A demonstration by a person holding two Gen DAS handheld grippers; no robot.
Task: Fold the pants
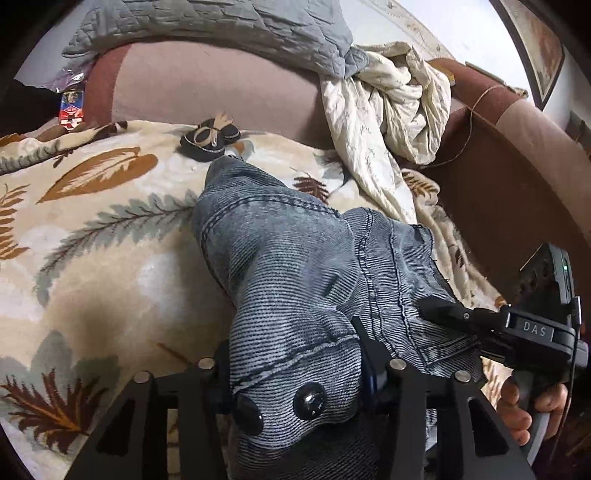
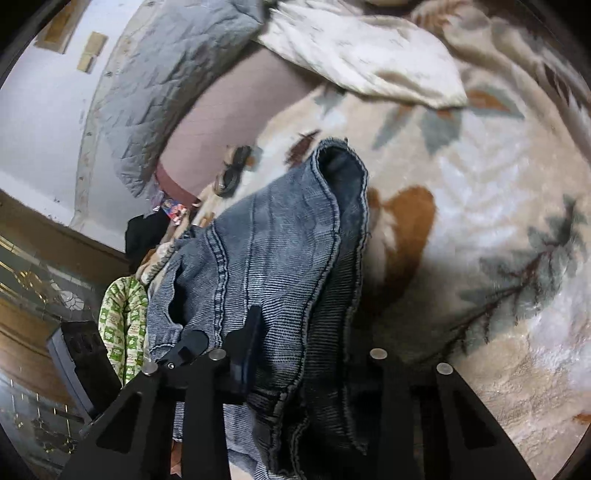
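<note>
Grey-blue denim pants (image 1: 280, 258) hang bunched over a leaf-patterned blanket (image 1: 103, 236) on a bed. My left gripper (image 1: 295, 373) is shut on the waistband end, where two metal buttons (image 1: 309, 400) show between the fingers. My right gripper (image 1: 436, 314) enters from the right in the left wrist view, shut on the denim beside it. In the right wrist view the pants (image 2: 266, 266) drape from my right gripper (image 2: 295, 350), with a hem opening (image 2: 340, 158) at the far end. The left gripper's finger (image 2: 192, 343) shows at the left there.
A small dark pouch (image 1: 208, 138) lies on the blanket near the pinkish headboard (image 1: 207, 88). A crumpled cream sheet (image 1: 391, 107) and a grey quilt (image 1: 236, 29) lie behind. A green patterned garment (image 2: 123, 325) hangs off the bed edge.
</note>
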